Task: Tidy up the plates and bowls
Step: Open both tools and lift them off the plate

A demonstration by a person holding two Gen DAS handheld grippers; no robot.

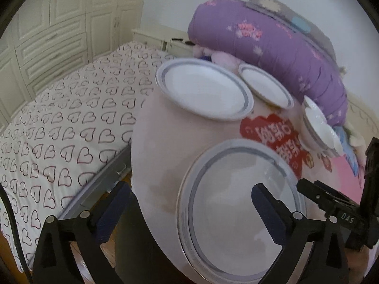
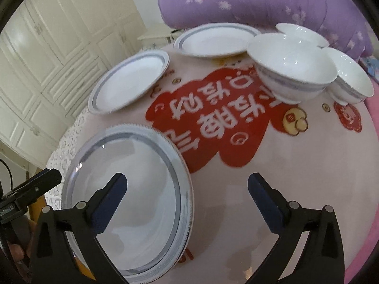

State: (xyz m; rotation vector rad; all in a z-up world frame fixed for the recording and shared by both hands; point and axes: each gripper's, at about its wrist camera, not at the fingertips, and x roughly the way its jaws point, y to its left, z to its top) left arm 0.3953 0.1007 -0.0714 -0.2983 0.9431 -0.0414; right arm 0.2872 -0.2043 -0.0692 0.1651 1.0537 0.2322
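Both grippers' fingers are standing wide open, gripping nothing. The left gripper (image 1: 191, 209) and right gripper (image 2: 187, 197) are hovering over the nearest plate (image 2: 128, 189) on the bench (image 2: 236, 201). Only the right view is showing three bowls (image 2: 293, 66) clearly, upper right; the left view's right edge is crowding them.

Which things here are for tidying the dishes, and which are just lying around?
For the job:
- near plate
- middle plate
- far plate
- three bowls
- left gripper, open
- right gripper, open

Just lying about:
- purple quilt
- heart-print bed sheet
- white wardrobe
- pink table cover
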